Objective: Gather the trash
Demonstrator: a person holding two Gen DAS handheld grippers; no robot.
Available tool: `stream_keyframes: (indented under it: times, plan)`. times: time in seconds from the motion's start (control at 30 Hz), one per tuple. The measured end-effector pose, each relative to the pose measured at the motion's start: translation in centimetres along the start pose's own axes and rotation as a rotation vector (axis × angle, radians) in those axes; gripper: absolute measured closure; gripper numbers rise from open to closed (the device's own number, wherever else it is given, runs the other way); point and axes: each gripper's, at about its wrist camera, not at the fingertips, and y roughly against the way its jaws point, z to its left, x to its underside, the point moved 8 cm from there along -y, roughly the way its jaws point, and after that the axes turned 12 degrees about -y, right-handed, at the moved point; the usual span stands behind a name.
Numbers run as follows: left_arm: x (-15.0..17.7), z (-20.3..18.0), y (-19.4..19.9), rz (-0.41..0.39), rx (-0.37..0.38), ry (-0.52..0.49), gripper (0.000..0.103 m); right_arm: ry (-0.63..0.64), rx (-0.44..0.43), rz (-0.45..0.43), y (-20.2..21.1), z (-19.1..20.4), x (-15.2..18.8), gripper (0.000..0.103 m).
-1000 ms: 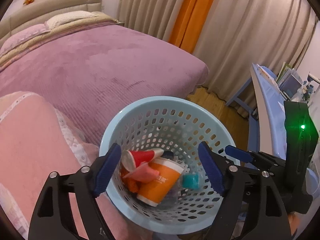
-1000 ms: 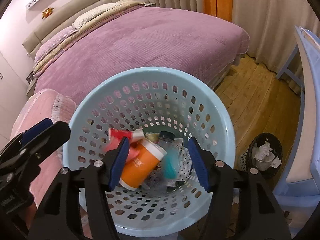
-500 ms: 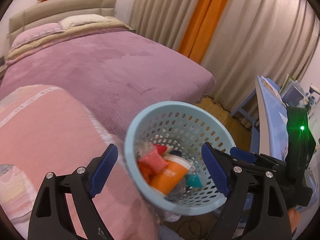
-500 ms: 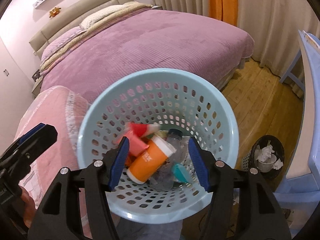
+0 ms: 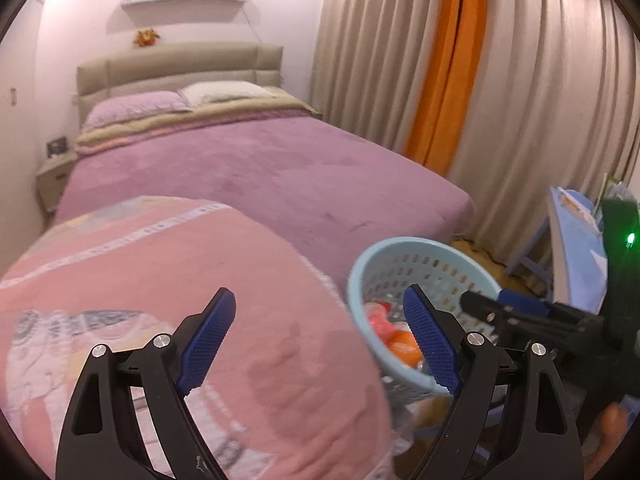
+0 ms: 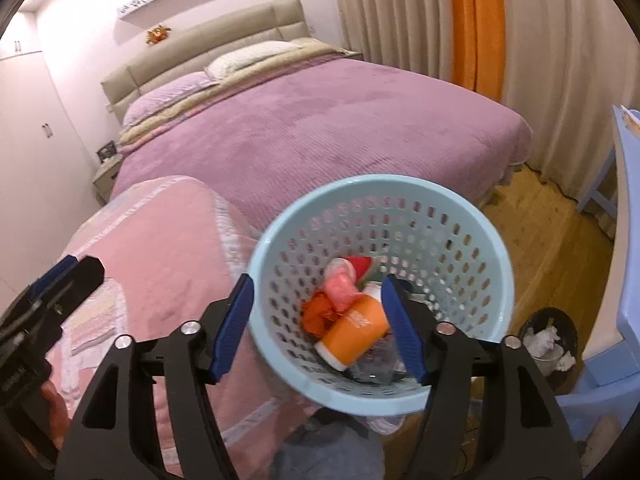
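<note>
1. Both grippers are released, jaws spread wide, nothing between the pads: the left gripper [image 5: 320, 340] hangs over the pink quilt [image 5: 172, 292], and the right gripper [image 6: 320, 328] hangs at the near rim of the basket [image 6: 472, 396].
2. Taking the light-blue perforated basket as the landmark: it sits at the foot end of the bed [image 6: 328, 128], just right of the pink quilt, and whether it touches the quilt I cannot tell.
3. In the right wrist view the right gripper's left pad lies outside the basket's near-left wall, while its right pad overlaps the basket's inside.
4. Inside the basket lies the trash: an orange cup [image 6: 354, 334] on its side, a pink wrapper [image 6: 340, 286] behind it, a red-and-white piece [image 6: 360, 264] farther back, and a crumpled orange scrap [image 6: 318, 314] to the cup's left.
5. Right of the basket, on the wooden floor [image 6: 548, 248], stands a black bin [image 6: 548, 340] holding white crumpled paper.
6. Beyond the black bin, a blue table [image 6: 628, 216] runs along the right edge.
</note>
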Motion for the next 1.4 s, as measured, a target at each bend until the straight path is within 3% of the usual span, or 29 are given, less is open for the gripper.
stream_keyframes:
  times: [0.23, 0.53, 0.93, 1.4]
  plan:
    - [2.0, 1.5, 1.4, -0.039, -0.118, -0.039, 0.017, 0.038, -0.018, -0.113, 2.3, 2.1, 0.4, 0.039]
    - [4.8, 4.8, 1.4, -0.11, -0.196, 0.023, 0.015, 0.092, 0.014, -0.227, 3.3, 3.7, 1.6, 0.038]
    - [6.7, 5.2, 0.8, -0.106, -0.186, 0.022, 0.012, 0.096, 0.042, -0.274, 3.2, 3.1, 1.8, 0.038]
    - [7.1, 5.9, 1.6, -0.118, -0.199, 0.046, 0.009, 0.151, 0.053, -0.268, 3.1, 4.7, 3.4, 0.038]
